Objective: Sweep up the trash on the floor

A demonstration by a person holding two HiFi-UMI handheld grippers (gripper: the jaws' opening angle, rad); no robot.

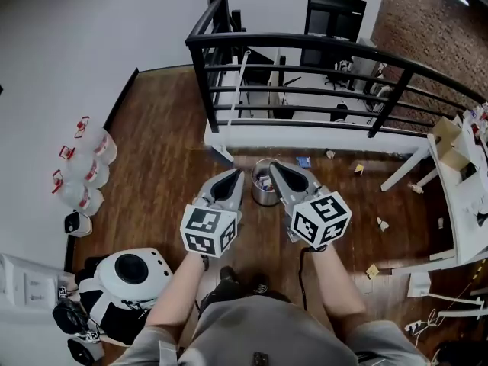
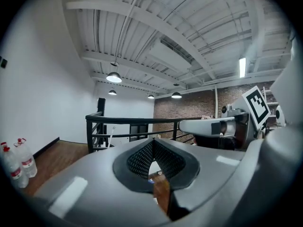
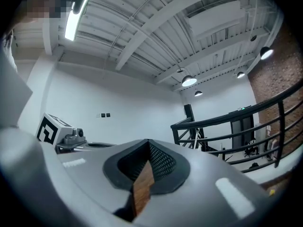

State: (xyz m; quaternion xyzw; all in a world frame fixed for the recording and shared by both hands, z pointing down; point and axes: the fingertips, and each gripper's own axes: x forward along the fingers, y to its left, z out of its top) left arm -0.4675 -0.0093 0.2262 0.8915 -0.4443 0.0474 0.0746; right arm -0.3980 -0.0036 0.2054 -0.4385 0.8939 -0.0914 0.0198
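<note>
Trash scraps, small yellow and white bits point(image 1: 358, 169), lie scattered on the brown wooden floor point(image 1: 152, 151), to the right of your hands. Your left tongs point(image 1: 233, 177) and right tongs point(image 1: 275, 168) are both clenched and empty. A round metal bin point(image 1: 263, 193) shows between them.

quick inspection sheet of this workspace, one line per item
surface: wooden floor, littered on the right side
job's things: paper scraps scattered on the floor; metal bin just ahead of the grippers
clutter: water bottles by the left wall; white machine at lower left
grippers: left gripper and right gripper side by side, fingers shut, nothing held
cables: black cable below the right gripper; white cord at lower right
surroundings: black railing, white table, brick wall
</note>
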